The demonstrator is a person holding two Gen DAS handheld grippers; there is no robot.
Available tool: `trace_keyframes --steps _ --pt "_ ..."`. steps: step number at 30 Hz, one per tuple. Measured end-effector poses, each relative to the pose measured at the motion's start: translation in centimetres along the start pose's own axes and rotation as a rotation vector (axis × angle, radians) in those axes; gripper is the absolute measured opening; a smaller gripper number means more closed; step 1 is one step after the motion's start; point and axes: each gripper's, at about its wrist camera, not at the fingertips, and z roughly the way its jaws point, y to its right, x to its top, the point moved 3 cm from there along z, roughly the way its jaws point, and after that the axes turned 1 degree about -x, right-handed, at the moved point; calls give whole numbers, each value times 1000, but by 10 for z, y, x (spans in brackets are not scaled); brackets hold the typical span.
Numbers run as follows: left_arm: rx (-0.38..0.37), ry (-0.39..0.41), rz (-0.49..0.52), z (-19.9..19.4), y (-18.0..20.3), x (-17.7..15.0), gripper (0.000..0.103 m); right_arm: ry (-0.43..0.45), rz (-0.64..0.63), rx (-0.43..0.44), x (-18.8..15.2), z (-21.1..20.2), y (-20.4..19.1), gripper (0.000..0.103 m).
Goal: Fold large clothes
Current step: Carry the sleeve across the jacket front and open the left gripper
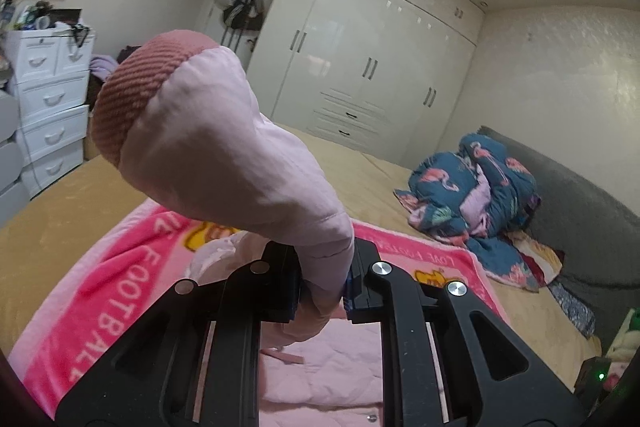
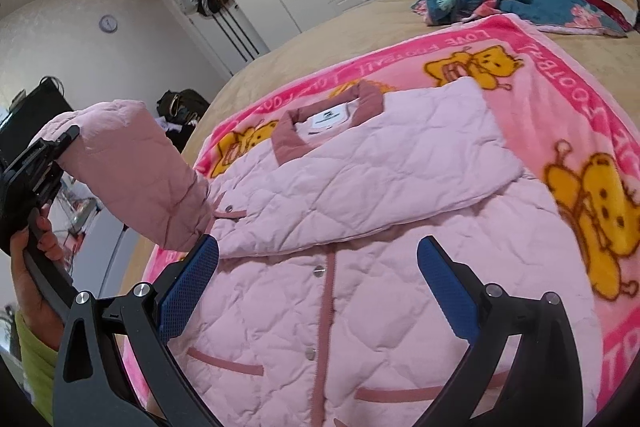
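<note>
A pink quilted jacket (image 2: 360, 291) lies face up on a pink cartoon blanket (image 2: 560, 99) on the bed. One sleeve is folded across its chest (image 2: 400, 167). My left gripper (image 1: 326, 291) is shut on the other sleeve (image 1: 224, 147), lifted so its ribbed darker-pink cuff (image 1: 136, 87) stands up in front of the camera. In the right wrist view the left gripper (image 2: 44, 163) holds that sleeve (image 2: 140, 179) up at the jacket's left side. My right gripper (image 2: 318, 267) is open and empty, hovering over the jacket's snap placket.
A crumpled blue flamingo-print quilt (image 1: 476, 187) lies near the dark headboard (image 1: 580, 203). White wardrobes (image 1: 360, 59) line the far wall. White drawers (image 1: 44, 99) stand left of the bed. The tan bedsheet (image 1: 60, 211) surrounds the blanket.
</note>
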Motion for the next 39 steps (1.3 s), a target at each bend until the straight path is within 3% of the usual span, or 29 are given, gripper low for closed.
trace_keyframes --steps 8,18,33,35,39 --pt "-48 -67 92 31 52 -29 9 33 71 -16 2 -18 41 99" --pt "-108 -212 243 80 116 -85 9 73 159 -42 3 -38 86 99" --pt "-104 -446 386 129 142 -176 13 97 243 -78 1 -49 130 99" --pt "-104 -463 405 133 145 -185 17 96 248 -81 0 -49 132 99" --pt "-132 -515 427 137 153 -199 47 94 255 -87 -1 -48 134 99"
